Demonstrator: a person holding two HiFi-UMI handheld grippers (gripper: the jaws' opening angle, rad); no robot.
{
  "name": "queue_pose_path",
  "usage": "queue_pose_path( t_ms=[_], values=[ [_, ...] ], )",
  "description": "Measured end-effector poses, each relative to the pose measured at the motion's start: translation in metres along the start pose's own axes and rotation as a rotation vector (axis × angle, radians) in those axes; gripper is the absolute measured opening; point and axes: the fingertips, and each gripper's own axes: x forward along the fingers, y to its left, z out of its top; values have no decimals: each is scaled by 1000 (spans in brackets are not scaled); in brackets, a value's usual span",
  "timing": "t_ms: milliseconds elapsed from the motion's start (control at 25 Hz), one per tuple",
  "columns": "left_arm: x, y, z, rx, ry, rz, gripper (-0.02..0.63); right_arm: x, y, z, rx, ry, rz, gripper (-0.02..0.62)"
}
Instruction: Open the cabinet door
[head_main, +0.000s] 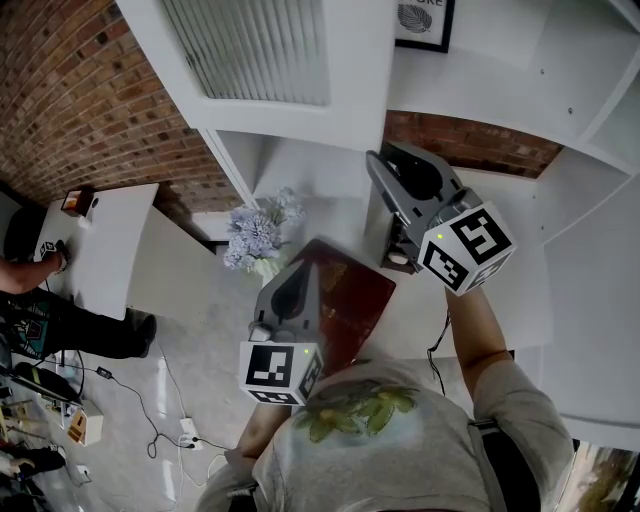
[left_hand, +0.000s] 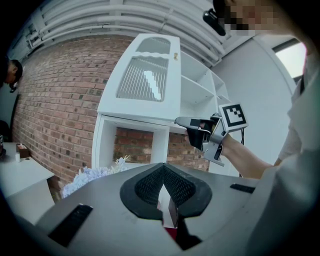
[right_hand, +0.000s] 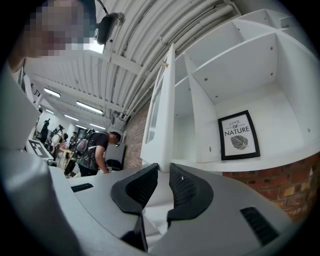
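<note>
Right tool (right_hand: 163, 169) is pinching the cabinet door (right_hand: 162, 125) at its lower free edge. Left tool (left_hand: 163, 169) is hanging closed, empty. Door is looking stiff, light, smooth-painted, likely slippery.

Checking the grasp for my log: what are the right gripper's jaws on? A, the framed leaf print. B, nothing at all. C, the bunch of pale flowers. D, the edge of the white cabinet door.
D: the right gripper view shows the right gripper with its jaws clamped on the lower edge of the open cabinet door.
</note>
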Motion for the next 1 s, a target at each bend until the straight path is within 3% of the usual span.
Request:
queue_pose_path(
  t_ms=[1000],
  values=[
    [-14,-7,3,6,-18,22,9,-19,43,5,-9,-10,-1,74]
  ],
)
